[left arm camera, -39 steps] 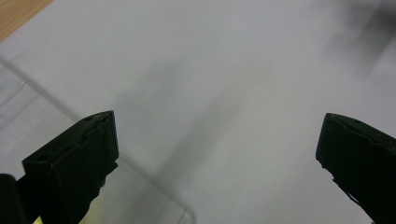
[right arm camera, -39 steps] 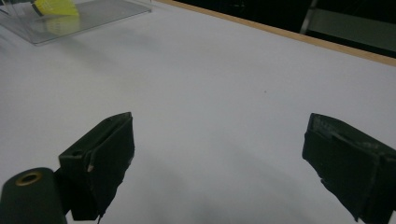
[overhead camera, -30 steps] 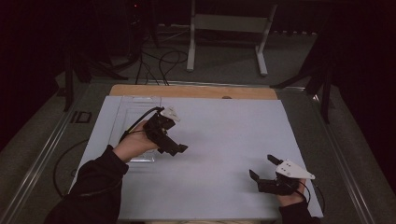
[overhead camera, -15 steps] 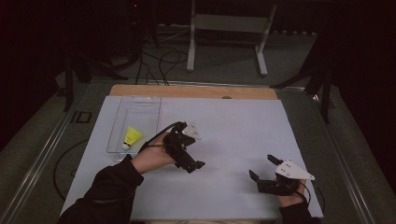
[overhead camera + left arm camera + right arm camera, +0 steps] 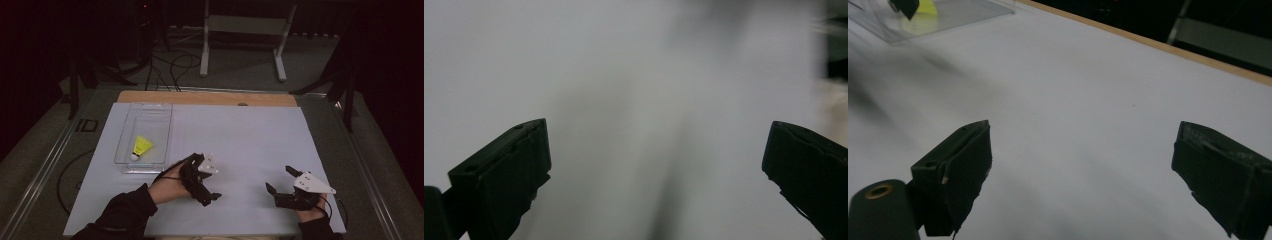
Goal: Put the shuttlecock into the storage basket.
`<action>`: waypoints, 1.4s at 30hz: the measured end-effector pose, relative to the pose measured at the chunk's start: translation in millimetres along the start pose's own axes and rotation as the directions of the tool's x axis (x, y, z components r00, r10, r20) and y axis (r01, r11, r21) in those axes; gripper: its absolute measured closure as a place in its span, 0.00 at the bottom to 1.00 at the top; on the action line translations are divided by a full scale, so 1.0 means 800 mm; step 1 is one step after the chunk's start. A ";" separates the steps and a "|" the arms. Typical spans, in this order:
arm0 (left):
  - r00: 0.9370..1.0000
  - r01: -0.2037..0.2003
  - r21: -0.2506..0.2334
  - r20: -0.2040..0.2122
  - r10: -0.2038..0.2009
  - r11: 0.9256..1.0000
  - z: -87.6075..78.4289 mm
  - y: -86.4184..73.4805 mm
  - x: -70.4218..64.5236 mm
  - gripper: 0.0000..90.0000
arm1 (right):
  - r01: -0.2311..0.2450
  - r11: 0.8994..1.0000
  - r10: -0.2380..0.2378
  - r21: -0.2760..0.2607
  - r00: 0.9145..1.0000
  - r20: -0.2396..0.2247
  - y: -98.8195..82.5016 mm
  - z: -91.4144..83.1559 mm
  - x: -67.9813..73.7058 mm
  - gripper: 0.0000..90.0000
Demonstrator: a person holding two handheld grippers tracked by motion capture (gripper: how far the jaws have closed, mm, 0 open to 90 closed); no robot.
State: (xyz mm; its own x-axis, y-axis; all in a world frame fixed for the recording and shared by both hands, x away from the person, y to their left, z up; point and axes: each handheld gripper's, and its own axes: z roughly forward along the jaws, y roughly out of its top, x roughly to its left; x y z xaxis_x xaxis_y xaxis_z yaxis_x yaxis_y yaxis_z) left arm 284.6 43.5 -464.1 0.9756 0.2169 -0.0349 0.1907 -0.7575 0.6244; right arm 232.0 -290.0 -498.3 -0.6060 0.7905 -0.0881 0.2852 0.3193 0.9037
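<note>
between tray edge and right gripper, left gripper, both agape, bare mat around

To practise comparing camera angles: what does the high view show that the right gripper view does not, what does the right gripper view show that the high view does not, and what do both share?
High view alone: both hands with the left gripper and right gripper over the white table sheet, plus the floor stand beyond.
Right gripper view alone: a close look at its own black jaws, spread wide with nothing between them.
Both: the yellow shuttlecock in the clear tray and the table's wooden far edge.
</note>
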 end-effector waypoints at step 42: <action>0.986 0.159 -0.256 -0.007 -0.167 0.953 -0.034 -0.149 -0.028 0.00 | -0.016 1.000 0.017 0.015 0.999 -0.049 -0.009 0.002 -0.003 0.10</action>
State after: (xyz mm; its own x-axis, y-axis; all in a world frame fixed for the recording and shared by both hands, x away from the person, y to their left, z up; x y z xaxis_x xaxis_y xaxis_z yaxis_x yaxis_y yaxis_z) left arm 237.0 145.8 -516.8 0.9294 0.3444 -0.1329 0.3093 -0.5298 0.7897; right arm 232.5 -293.3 -505.1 -0.6368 0.7693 -0.0519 0.3064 0.3142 0.8986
